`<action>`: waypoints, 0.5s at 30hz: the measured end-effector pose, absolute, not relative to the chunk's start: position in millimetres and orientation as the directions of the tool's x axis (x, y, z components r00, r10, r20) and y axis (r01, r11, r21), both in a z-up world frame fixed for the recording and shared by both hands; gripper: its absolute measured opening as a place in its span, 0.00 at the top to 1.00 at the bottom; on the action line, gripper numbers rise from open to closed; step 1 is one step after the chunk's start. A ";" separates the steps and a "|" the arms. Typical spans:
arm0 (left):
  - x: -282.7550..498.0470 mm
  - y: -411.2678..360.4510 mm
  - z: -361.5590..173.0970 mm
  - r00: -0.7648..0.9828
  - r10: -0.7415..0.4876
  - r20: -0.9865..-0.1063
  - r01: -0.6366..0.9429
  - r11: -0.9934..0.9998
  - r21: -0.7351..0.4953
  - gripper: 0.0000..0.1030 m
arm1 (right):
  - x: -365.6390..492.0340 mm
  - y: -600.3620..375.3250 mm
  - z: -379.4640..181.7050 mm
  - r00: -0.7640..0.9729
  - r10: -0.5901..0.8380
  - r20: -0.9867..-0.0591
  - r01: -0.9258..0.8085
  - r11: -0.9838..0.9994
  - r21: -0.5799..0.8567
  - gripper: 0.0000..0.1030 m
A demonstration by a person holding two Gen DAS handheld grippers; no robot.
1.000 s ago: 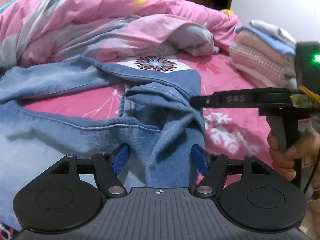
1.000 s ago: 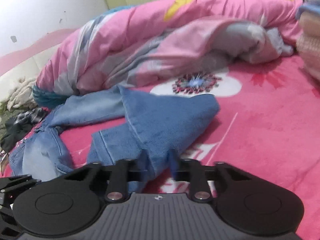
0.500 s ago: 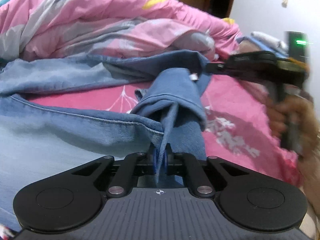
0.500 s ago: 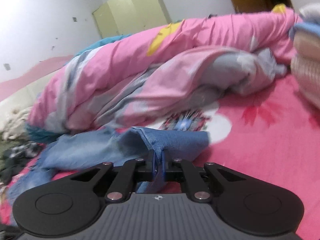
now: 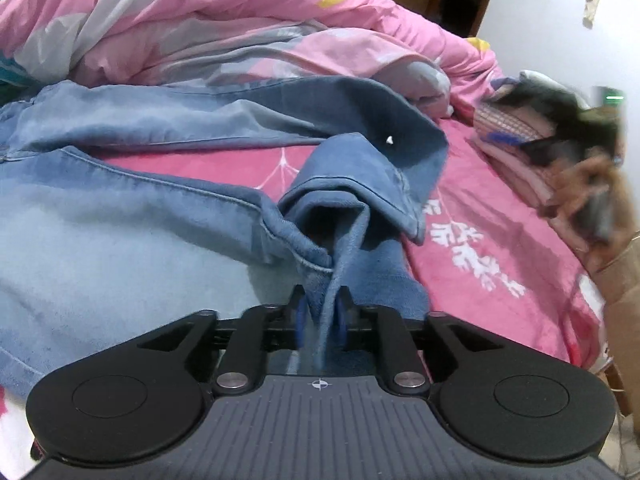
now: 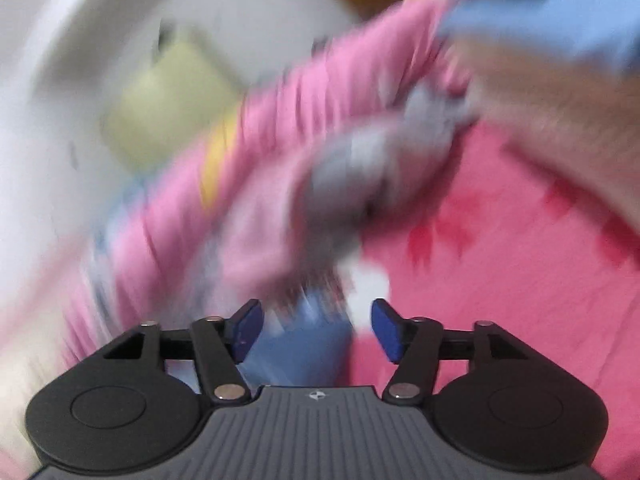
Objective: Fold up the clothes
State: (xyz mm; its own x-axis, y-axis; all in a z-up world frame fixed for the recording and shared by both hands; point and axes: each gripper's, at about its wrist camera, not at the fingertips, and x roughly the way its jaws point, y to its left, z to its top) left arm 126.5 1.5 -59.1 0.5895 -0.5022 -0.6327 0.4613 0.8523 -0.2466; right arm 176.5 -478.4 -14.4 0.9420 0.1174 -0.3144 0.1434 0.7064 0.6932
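Blue jeans (image 5: 120,232) lie spread over the pink bed sheet (image 5: 480,248). My left gripper (image 5: 322,316) is shut on a bunched hem of one jeans leg, which rises in a fold just ahead of the fingers. In the left wrist view my right gripper (image 5: 560,136) shows blurred at the far right, held in a hand and apart from the jeans. The right wrist view is heavily blurred: my right gripper (image 6: 314,330) stands open, with a patch of blue denim (image 6: 296,344) low between the fingers.
A rumpled pink and grey quilt (image 5: 200,28) is heaped along the back of the bed. A stack of folded clothes (image 5: 516,132) sits at the right, near the wall. A brown cardboard box (image 5: 624,276) stands at the bed's right edge.
My left gripper closed on the jeans hem and keeps hold. My right gripper, shut on the other leg half a second ago, has opened and swung away to the right.
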 end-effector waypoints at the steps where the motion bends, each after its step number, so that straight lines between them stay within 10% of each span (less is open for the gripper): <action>1: 125.0 2.6 -58.7 0.602 -0.493 -0.629 0.453 0.859 -0.240 0.60 | 160.9 -483.9 -2.8 0.961 0.132 -0.244 0.092 0.678 0.730 0.28; 5: 120.5 5.3 -60.7 0.625 -0.485 -0.612 0.440 0.866 -0.237 0.53 | 122.4 -462.6 7.3 0.942 0.295 -0.160 -0.078 0.656 0.751 0.10; 15: 117.4 11.9 -73.9 0.627 -0.519 -0.581 0.444 0.851 -0.281 0.48 | 158.8 -351.2 -114.7 0.683 0.515 -0.518 0.102 0.635 0.765 0.10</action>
State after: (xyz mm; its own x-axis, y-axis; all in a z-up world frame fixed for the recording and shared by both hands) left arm 117.4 11.9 -73.9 0.6272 -0.5191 -0.5807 0.4444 0.8507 -0.2807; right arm 158.8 -351.2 -114.7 0.6827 0.5150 -0.5184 0.1020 0.6353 0.7655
